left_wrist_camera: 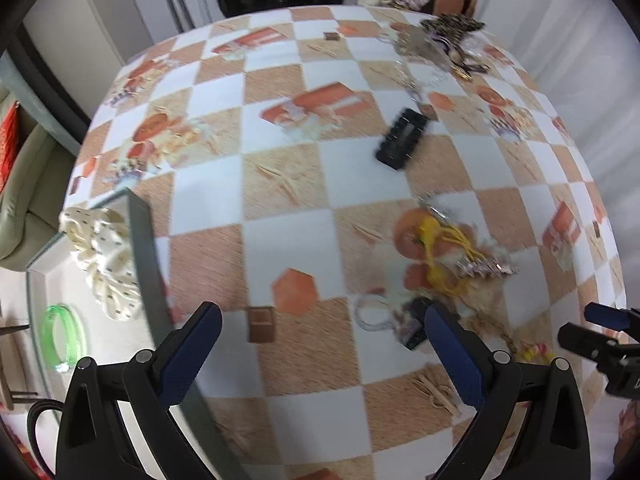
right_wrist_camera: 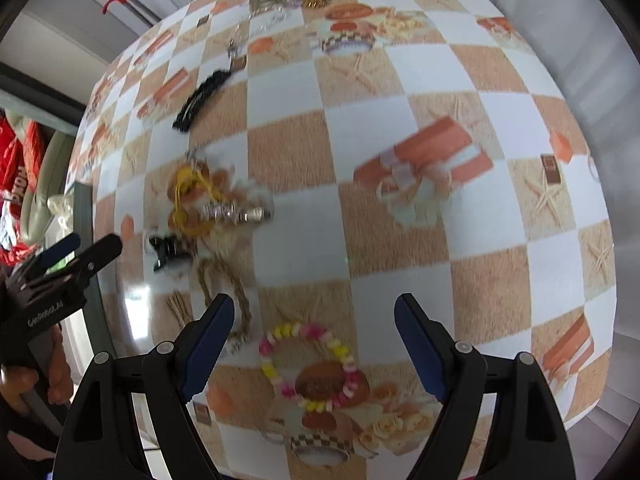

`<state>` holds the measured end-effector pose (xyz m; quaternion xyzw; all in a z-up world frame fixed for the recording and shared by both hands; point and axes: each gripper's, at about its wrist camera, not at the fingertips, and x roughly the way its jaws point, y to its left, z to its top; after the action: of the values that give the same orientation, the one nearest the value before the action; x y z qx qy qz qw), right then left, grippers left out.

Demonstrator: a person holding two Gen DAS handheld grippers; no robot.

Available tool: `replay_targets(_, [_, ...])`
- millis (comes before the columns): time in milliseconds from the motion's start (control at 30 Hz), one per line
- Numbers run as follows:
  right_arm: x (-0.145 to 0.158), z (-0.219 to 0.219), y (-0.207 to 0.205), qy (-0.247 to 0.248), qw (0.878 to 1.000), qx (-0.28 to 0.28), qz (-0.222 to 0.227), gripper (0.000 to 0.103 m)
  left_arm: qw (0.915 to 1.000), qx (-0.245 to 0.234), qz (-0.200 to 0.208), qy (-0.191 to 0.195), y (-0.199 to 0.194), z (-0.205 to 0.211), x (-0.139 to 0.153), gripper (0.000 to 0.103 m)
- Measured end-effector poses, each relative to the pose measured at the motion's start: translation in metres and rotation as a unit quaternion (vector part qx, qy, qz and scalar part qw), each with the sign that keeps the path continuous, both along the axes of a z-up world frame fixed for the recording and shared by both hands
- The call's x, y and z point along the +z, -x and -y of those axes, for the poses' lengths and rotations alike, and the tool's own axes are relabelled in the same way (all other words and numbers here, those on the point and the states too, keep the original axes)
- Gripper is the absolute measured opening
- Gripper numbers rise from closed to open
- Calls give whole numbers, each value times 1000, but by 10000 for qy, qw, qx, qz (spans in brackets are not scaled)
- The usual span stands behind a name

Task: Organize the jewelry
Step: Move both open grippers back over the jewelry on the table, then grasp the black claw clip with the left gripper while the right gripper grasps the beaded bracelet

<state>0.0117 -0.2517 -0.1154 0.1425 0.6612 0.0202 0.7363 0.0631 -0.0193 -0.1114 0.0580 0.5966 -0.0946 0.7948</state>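
Note:
My left gripper (left_wrist_camera: 320, 320) is open and holds nothing, hovering over the checked tablecloth beside a grey-rimmed tray (left_wrist_camera: 140, 240). In the tray lie a cream scrunchie (left_wrist_camera: 106, 256) and a green bangle (left_wrist_camera: 64, 336). My right gripper (right_wrist_camera: 314, 312) is open above a pink and yellow bead bracelet (right_wrist_camera: 308, 364), which lies between its fingers without touching them. To its left are a braided cord (right_wrist_camera: 228, 288), a black claw clip (right_wrist_camera: 170, 250), a yellow cord (right_wrist_camera: 188, 196) and a sparkly clip (right_wrist_camera: 236, 212). A black comb clip (left_wrist_camera: 402, 138) lies farther out.
A heap of more jewelry (left_wrist_camera: 444, 40) sits at the table's far edge. A clear ring (left_wrist_camera: 372, 312) lies by the left gripper's right finger. The right gripper (left_wrist_camera: 608, 336) shows at the left wrist view's right edge. A sofa stands past the table on the left.

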Motion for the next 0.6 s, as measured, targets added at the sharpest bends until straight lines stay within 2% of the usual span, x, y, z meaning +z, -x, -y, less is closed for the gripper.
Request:
replay_targets(333, [-12, -4, 28, 54, 9998, 149, -101, 85, 9984, -555, -109, 24, 10, 32, -16, 103])
replay_targets(367, [-13, -4, 31, 78, 9997, 194, -113, 85, 9981, -607, -122, 16, 11, 35, -19, 101])
replay_targets(400, [-14, -4, 34, 113, 9995, 273, -124, 85, 9977, -657, -139, 0, 11, 37, -21, 95])
replay_targets(600, [-25, -13, 43, 379, 9973, 619, -127, 85, 9960, -854, -251, -93, 11, 51, -36, 94])
